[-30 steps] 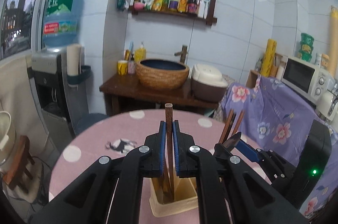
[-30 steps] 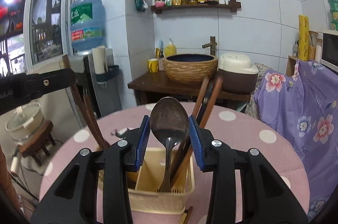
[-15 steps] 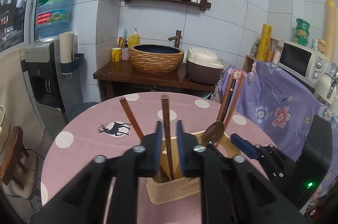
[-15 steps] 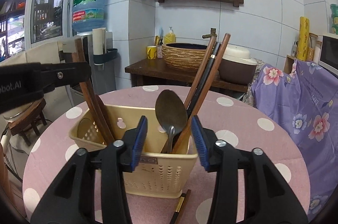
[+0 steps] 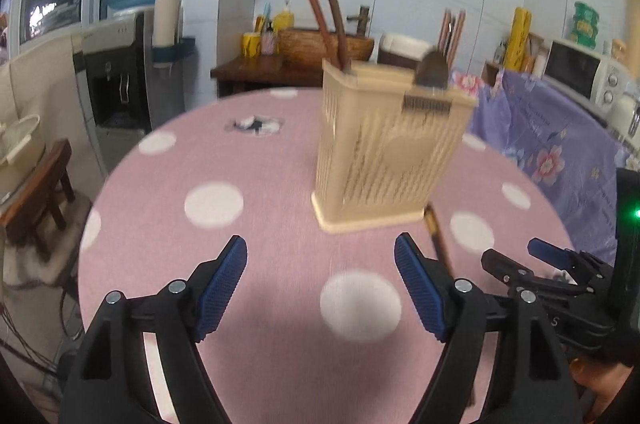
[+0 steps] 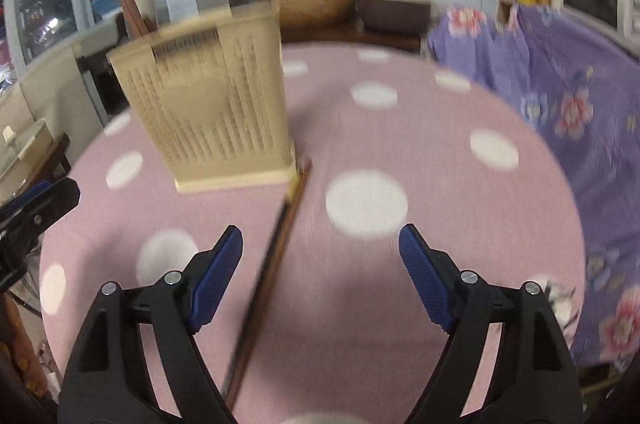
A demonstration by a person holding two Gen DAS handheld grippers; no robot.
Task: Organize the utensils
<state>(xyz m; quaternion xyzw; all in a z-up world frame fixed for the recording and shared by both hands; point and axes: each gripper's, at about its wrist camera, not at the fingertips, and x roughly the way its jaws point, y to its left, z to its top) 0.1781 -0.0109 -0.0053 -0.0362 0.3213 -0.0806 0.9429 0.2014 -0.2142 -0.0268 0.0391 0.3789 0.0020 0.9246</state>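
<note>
Both grippers stand apart and hold nothing; the left gripper (image 5: pixel 320 288) hangs low over the pink dotted table (image 5: pixel 216 204) with bare cloth between its blue pads, and its jaws have just been opening; the right gripper (image 6: pixel 320 276) is likewise spread wide, its jaws also just opened, with nothing pressed by either pad. Upright near the middle of the table, the beige basket (image 5: pixel 384 152) already carries much of the load: two brown chopsticks (image 5: pixel 332 20) lean out of its left compartment, a dark spoon (image 5: pixel 432 70) shows above its right rim, and a further bundle of chopsticks (image 5: pixel 452 32) rises behind the spoon. What is left, so far as can be seen, is a loose pair of chopsticks (image 6: pixel 272 264) lying flat on the cloth; one end touches or nearly touches the foot of the basket at its right corner, and the length runs back toward the right gripper, passing between its open jaws nearer the left pad. By my reading the task is mostly done, with this last pair not yet picked up; whether more utensils lie outside the views I cannot tell, since both pictures are blurred.
</note>
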